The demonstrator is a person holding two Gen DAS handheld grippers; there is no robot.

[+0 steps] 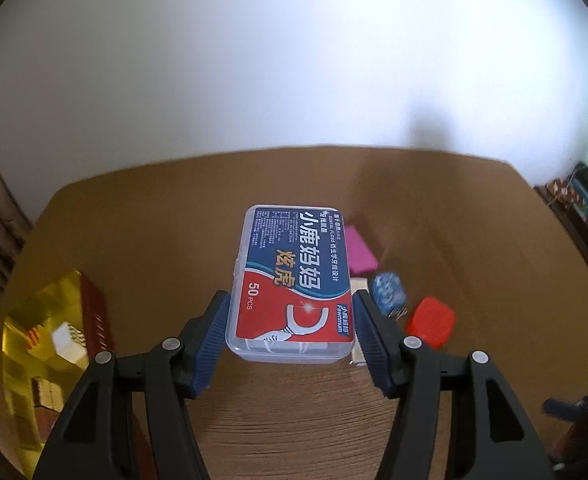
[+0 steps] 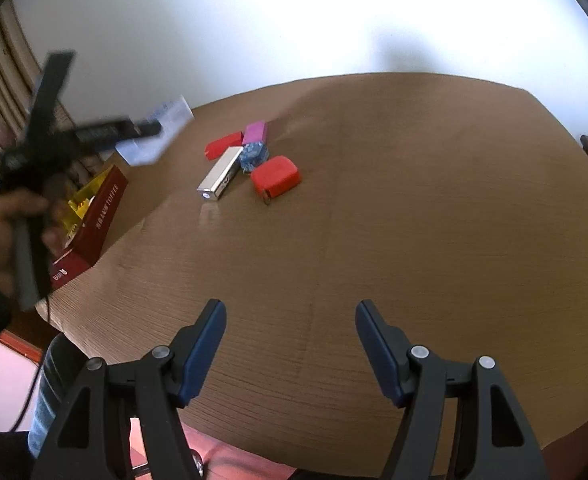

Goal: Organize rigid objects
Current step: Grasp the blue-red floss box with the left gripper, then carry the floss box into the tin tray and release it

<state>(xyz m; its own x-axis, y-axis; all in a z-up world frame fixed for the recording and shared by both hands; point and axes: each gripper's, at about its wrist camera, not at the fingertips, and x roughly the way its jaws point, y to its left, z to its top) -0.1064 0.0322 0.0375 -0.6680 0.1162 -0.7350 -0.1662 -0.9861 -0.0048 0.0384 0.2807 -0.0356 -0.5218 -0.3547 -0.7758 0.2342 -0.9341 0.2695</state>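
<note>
My left gripper (image 1: 291,312) is shut on a clear plastic dental floss box (image 1: 289,280) with a blue and red label, held above the brown table (image 1: 173,216). The same gripper (image 2: 93,136) and floss box (image 2: 153,132) show blurred at the left of the right wrist view. My right gripper (image 2: 289,320) is open and empty over the table's near edge. On the table lie a red case (image 2: 275,176), a blue patterned object (image 2: 253,155), a silver bar (image 2: 219,174), a pink block (image 2: 255,132) and a red block (image 2: 223,145).
A red box with a yellow compartmented insert (image 1: 49,344) stands at the table's left; it also shows in the right wrist view (image 2: 93,216). A white wall lies behind the table. A curtain hangs at the far left.
</note>
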